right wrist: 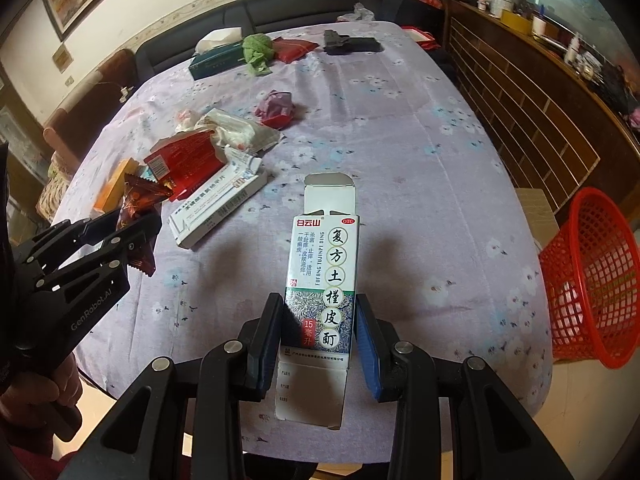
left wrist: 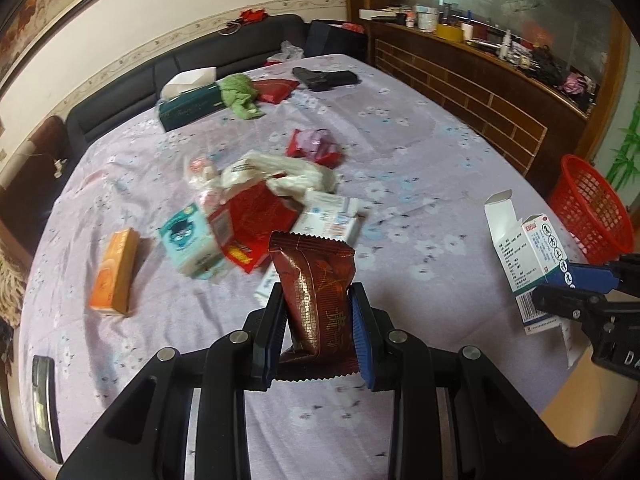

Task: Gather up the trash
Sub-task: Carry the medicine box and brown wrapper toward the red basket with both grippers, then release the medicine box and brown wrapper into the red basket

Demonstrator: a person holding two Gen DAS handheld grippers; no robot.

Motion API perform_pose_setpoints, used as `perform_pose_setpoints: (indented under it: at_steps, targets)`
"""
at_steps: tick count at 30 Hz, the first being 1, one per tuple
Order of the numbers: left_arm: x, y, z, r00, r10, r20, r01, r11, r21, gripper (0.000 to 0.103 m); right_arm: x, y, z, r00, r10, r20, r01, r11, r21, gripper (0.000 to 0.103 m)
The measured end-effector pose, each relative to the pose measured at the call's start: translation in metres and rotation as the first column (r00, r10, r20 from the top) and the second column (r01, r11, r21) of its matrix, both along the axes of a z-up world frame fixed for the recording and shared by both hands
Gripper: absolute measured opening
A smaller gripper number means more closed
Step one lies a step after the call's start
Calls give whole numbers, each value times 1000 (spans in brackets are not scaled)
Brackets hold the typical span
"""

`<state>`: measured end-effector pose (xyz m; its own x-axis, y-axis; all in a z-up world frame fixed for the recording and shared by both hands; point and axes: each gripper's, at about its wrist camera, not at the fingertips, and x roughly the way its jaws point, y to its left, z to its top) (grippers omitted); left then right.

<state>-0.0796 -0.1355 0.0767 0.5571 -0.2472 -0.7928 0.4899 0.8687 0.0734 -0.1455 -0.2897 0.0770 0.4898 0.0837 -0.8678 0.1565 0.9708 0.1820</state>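
Trash was in both grippers at this point, one piece each. The left gripper (left wrist: pixel 318 332) had its jaws pinched narrow on a dark red snack wrapper (left wrist: pixel 316 296), gripped across the middle so the crimped ends stuck out top and bottom, which I'd guess kept the floppy foil from sliding out. The right gripper (right wrist: pixel 320 344) was clamped on an empty medicine box (right wrist: pixel 322 288) by its long sides, near the bottom end, with the top flap hanging open and pointing away from the camera. Holding it lengthwise like that probably made it easy to tip in end first.

Both were held up over the near edge of the table (right wrist: pixel 400 140), above its purple flowered cloth, angled downward.

The only real bin was the red plastic basket (right wrist: pixel 592 280) standing on the floor just off the table's right side. It looked tilted in the fisheye, and through the mesh I couldn't make out anything inside, so I can't say if it held trash yet.

Plenty was left on the cloth: a heap of wrappers and cartons (left wrist: pixel 256 208) toward the left, an orange box (left wrist: pixel 114 272) beside it, and a crumpled purple and red wrapper (right wrist: pixel 276 108) further back. The green tissue box (left wrist: pixel 192 106) at the far end had a tissue poking out, so probably not trash.
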Motion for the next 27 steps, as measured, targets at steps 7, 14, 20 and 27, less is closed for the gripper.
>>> perform_pose_setpoints:
  at_steps: [7,14,20,27]
  targets:
    - [-7,-35,5,998,-67,-9,67,997,-26,29,-26,-33,4,995,-98,13,98,995,23,38]
    - [-24,-94,21,987,-160,7,160,987,-25,29,-53,-102,15,974,-223,47,219,973,72,38]
    - [-46,-167,36,957,-289,1,288,956,-61,29,-89,-178,23,930,-362,63,355,930,97,38]
    - [-62,-266,53,902,-428,-60,415,896,-157,29,-122,-261,24,878,-476,52,469,876,108,38]
